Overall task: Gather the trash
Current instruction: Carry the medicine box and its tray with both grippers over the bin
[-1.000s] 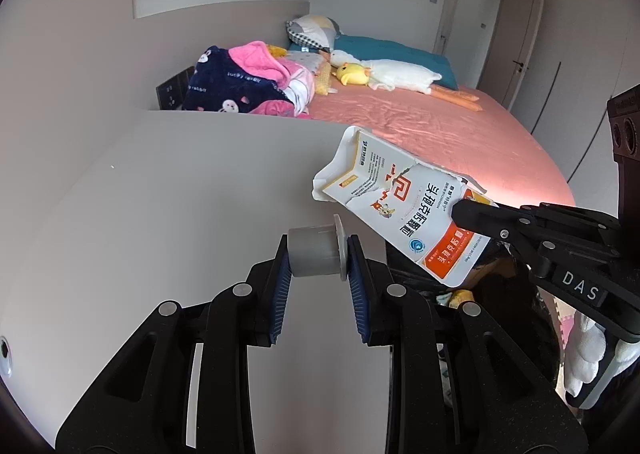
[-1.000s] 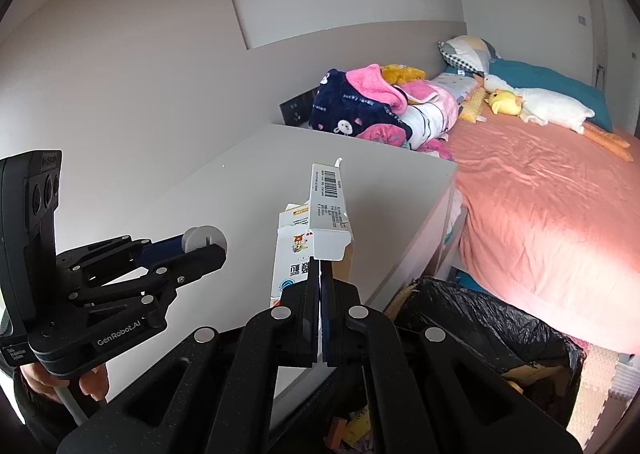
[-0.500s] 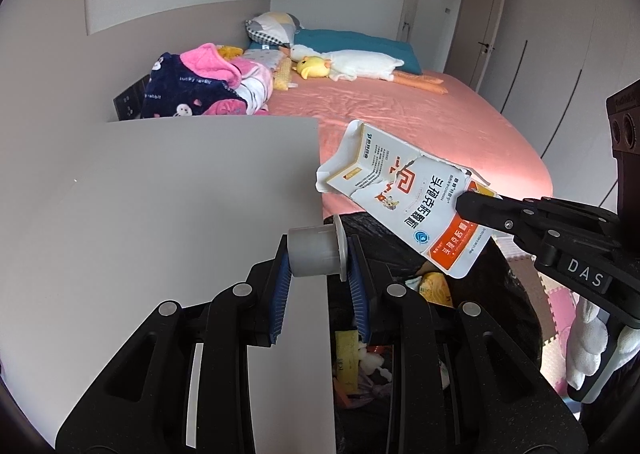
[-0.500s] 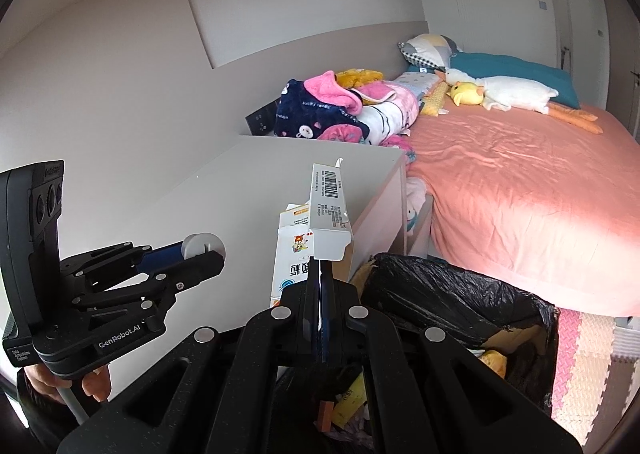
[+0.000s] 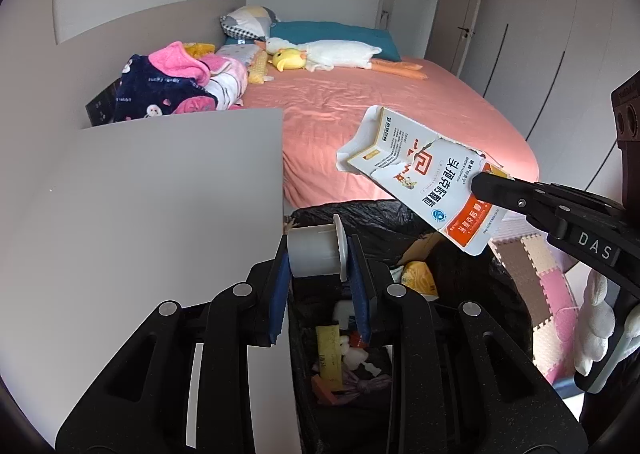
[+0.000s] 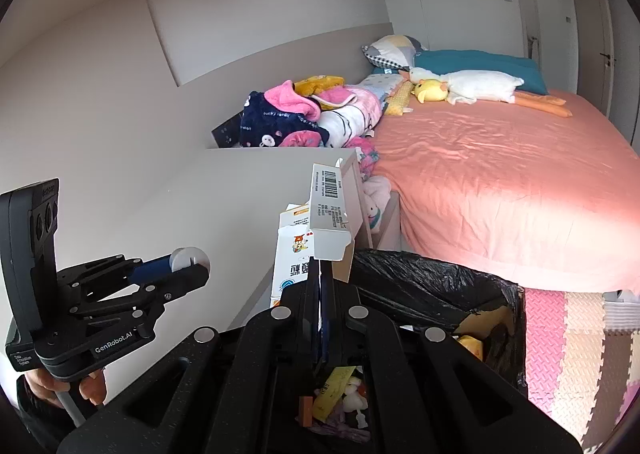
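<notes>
Left gripper (image 5: pixel 318 258): jaws clamped on a short grey-white plastic cylinder with a flange at one end (image 5: pixel 316 252), held crosswise between the blue pads. Right gripper (image 6: pixel 320 282): jaws together on the bottom edge of a torn, flattened white-and-orange cardboard medicine box (image 5: pixel 424 181), most of which sticks out ahead of the jaws, unsupported.

Black-bag-lined trash bin (image 5: pixel 460 250) sits below and ahead of both sets of jaws, already holding wrappers and scraps. Pale grey surface (image 5: pixel 160 193) runs along the outer side of the left jaws, its edge just beside them.

Risks as I judge them:
- Cylinder sits near the bin's surface-side rim. Released here it could clip the bag edge or the surface edge and roll off to the floor; round part, will roll.
- Box is light, flat and torn. Dropped from height it may flutter sideways and miss, landing on the pink foam floor mat (image 6: pixel 568 354) or against the salmon-pink bed (image 6: pixel 500 181) beyond the jaws.
- Grip is on a thin edge only; a torn flap could give way early.
- Both grippers converge over one opening, so they could bump if released together.
- Bag rim looks loose and folded; anything hitting it could push it inward.

Safer: bring both sets of jaws further over the opening, lower, and release one at a time.
</notes>
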